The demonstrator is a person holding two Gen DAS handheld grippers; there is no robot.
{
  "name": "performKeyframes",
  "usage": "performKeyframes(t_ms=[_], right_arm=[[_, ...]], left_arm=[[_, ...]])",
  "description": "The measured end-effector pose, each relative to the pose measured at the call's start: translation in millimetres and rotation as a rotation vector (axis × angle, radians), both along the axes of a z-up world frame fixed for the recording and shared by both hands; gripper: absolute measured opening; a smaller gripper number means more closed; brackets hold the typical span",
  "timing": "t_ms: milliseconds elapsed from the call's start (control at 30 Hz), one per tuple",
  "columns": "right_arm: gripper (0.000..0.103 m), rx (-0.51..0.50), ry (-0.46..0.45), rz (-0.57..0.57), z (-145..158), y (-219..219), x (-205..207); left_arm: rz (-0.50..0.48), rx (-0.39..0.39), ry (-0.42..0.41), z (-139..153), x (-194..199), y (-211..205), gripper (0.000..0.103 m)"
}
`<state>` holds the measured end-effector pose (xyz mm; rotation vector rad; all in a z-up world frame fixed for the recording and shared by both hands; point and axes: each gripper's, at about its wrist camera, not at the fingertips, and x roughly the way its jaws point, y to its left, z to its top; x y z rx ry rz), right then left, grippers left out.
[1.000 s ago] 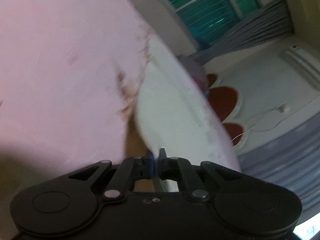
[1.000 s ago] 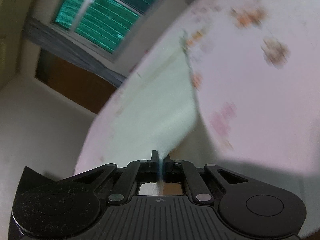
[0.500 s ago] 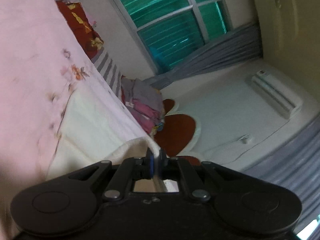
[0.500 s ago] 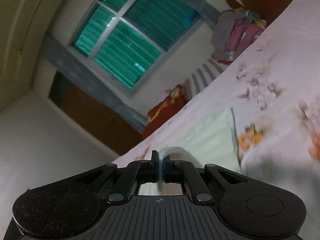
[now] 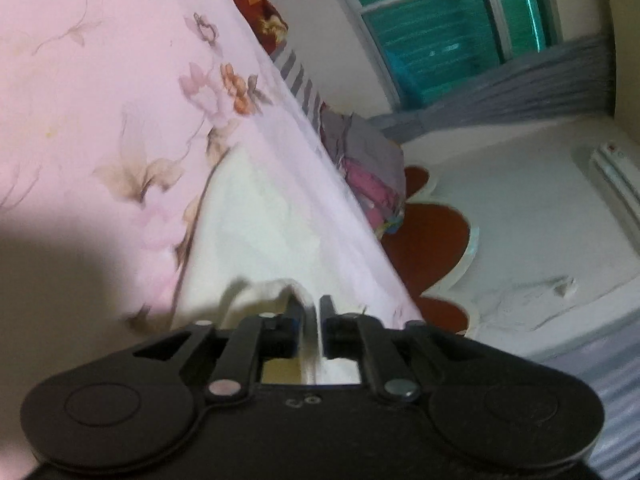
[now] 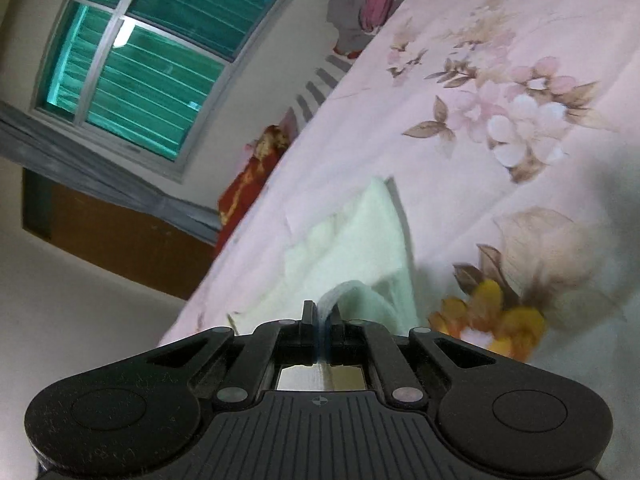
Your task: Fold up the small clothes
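Observation:
A small white cloth point(image 5: 256, 224) lies on the pink floral bedsheet point(image 5: 100, 92), one edge folded up toward the grippers. My left gripper point(image 5: 309, 312) has its jaws slightly parted, with the cloth's edge still running between them. In the right wrist view the same white cloth point(image 6: 352, 244) lies on the bedsheet point(image 6: 520, 40). My right gripper point(image 6: 320, 314) is shut on the cloth's near edge, which curls up over the fingers.
A pile of grey and pink clothes point(image 5: 368, 160) sits at the far end of the bed, also in the right wrist view point(image 6: 364, 4). A red patterned pillow point(image 6: 248, 176) lies by the wall under the green window point(image 6: 136, 48).
Both grippers have swung down and carried the cloth's edge over onto itself. The left jaws have parted a little around the cloth. The right stays shut.

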<state>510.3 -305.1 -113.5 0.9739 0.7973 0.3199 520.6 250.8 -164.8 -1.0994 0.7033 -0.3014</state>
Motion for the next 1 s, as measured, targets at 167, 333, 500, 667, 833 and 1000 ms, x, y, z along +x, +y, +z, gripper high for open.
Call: performKeyframes(t_ms=[167, 333, 500, 667, 833, 1000], right_arm=[[0.024, 0.013, 0.037, -0.033, -9.8, -4.8, 30.8], [0.072, -0.002, -0.058, -0.129, 2.6, -17.4, 28.1], [0.048, -0.284, -0.123, 0.024, 26.3, 1.8, 15.5], [0.042, -0.548, -0.116, 0.175, 16.9, 46.1, 22.6], [0.002, -0.680, -0.142, 0.265, 7.3, 68.6, 24.6], [0.002, -0.680, -0.245, 0.168, 21.4, 65.3, 14.4]], left_arm=[[0.062, -0.019, -0.034, 0.6, 35.6, 0.8, 0.071], [0.054, 0.140, -0.077, 19.5, 37.4, 4.9, 0.066], [-0.171, 0.536, -0.067, 32.2, 45.3, -20.5, 0.050], [-0.297, 0.717, -0.047, 24.8, 54.9, -43.3, 0.032], [-0.245, 0.715, -0.129, 38.7, 43.0, -40.5, 0.002], [-0.198, 0.735, -0.170, 41.0, 50.9, -44.4, 0.002]])
